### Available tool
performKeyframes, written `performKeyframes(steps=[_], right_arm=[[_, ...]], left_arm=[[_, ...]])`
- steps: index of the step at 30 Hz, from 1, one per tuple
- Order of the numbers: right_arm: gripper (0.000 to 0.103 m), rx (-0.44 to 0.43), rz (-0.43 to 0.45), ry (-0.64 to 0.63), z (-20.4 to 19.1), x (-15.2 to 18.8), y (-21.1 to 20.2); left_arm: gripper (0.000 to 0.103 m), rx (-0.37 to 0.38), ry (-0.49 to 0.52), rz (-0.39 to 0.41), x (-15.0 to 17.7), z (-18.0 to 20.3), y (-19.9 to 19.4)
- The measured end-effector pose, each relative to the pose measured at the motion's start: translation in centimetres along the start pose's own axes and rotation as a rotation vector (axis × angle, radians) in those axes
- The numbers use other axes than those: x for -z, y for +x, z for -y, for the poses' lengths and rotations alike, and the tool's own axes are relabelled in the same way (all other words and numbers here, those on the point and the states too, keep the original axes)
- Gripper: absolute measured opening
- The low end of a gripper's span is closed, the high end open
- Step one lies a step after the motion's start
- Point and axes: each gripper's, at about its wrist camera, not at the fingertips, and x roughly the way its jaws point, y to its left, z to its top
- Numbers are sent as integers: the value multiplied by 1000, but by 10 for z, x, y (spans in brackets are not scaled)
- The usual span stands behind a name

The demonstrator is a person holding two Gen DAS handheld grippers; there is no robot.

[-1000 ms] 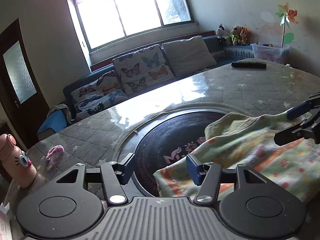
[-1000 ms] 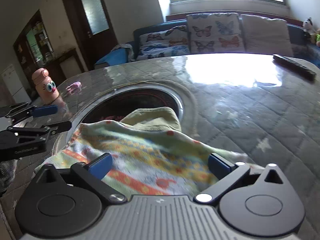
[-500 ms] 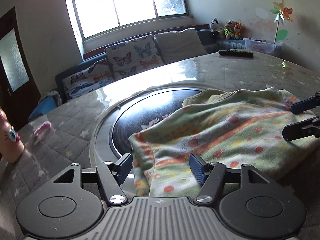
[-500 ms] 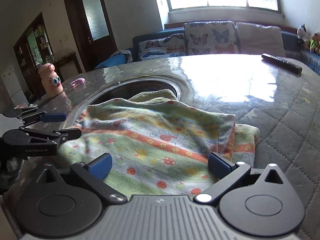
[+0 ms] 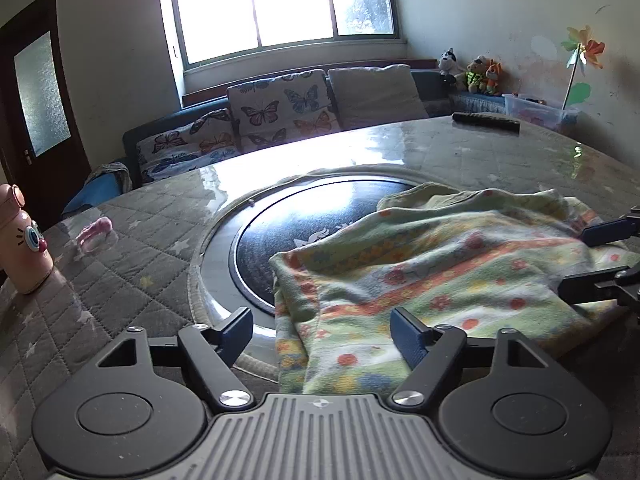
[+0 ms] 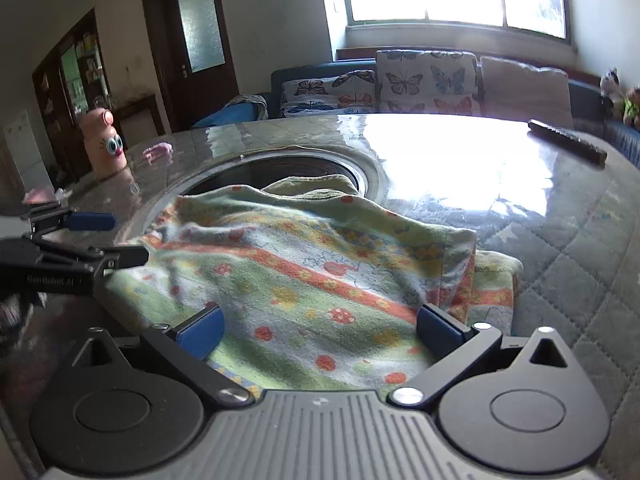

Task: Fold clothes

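We find the cloth point(image 5: 432, 280) lying crosswise under both grippers. Our left gripper point(image 5: 322, 334) is opening over its left edge, gripping nothing; our right gripper point(image 6: 320, 326) stands wide over its right part.

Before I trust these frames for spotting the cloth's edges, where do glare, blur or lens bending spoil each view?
Left wrist view: the window is blown out, glare streaks the table, and the fisheye bows the walls; the cloth stays sharp. Right wrist view: a white glare patch hides the table top behind the cloth, and the left edge is smeared.
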Motion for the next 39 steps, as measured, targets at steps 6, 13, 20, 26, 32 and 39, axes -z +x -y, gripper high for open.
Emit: performKeyframes(steps=[6,13,20,26,32,39], right_arm=[[103,-86,2,16,-13,10,-21],[103,-90,15,28,-12,26,-32],[103,-59,35,23,-22,16,-37],[103,-26,14,31,-24,10,-25],[103,-47,-8,66,-14,19,-25],[103,-15,35,38,-12,0,-23]], left_arm=[[95,4,1,17,2,2,-11],[103,-7,-21,0,6,0,-7],[103,-10,-28,-2,6,0,-7],[103,-3,-26,0,6,1,-6],[103,-26,-33,-14,6,-6,-2],[103,-50,-45,-31,-7,-16,13]])
